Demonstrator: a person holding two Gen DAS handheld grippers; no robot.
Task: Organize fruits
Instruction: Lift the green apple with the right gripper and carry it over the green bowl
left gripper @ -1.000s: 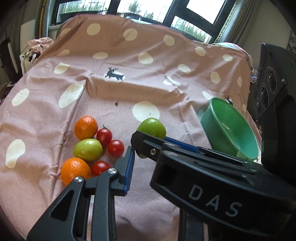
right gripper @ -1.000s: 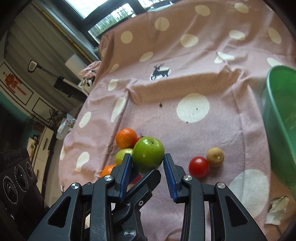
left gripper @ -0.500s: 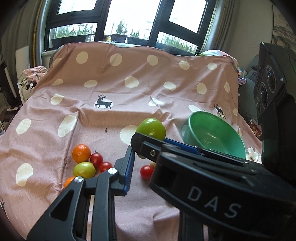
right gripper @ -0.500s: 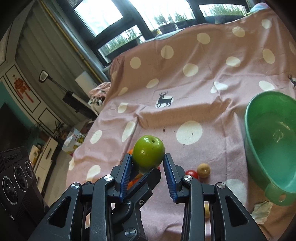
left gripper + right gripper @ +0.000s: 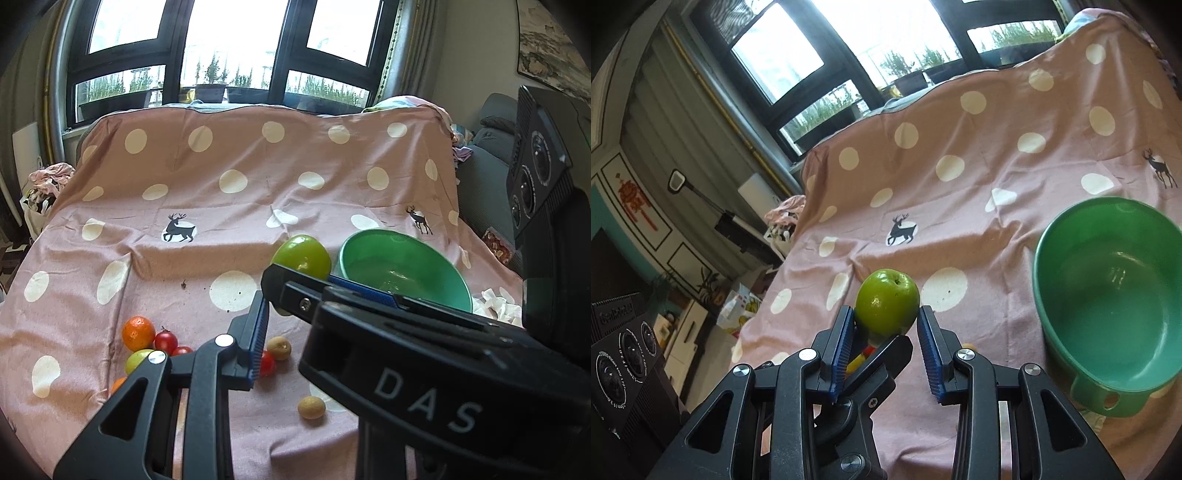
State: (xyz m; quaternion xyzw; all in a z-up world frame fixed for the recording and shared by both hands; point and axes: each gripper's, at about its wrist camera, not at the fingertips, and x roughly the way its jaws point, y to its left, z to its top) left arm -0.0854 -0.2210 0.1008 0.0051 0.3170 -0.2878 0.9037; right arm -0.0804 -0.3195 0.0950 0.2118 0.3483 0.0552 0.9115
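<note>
Currently, your stock reads as follows.

Right gripper (image 5: 886, 326): you hold it above the cloth, blue pads clamped on either side of a green apple (image 5: 887, 305), stem end up. From the left wrist view the same apple (image 5: 301, 256) shows above the right tool's dark body, which crosses in front of the left one.

Left gripper (image 5: 260, 332): one blue-padded finger shows; the other is hidden behind the right tool. Its jaws are fully closed and nothing shows between them.

Green bowl (image 5: 1108, 295): it sits on the cloth to the right of the held apple, tilted, with a holed tab on its near rim. No fruit shows in it.

Pink polka-dot cloth (image 5: 221, 206): it has cream spots and black deer prints.

Fruit lying on the cloth, left group: one orange (image 5: 138, 332), cherry tomatoes (image 5: 166, 341), a small green fruit (image 5: 138, 360), and a second orange partly hidden by the left tool.

Fruit lying nearer the middle: one cherry tomato (image 5: 266, 363) and two small tan round fruits (image 5: 279, 347), (image 5: 311, 407), set apart from one another.
</note>
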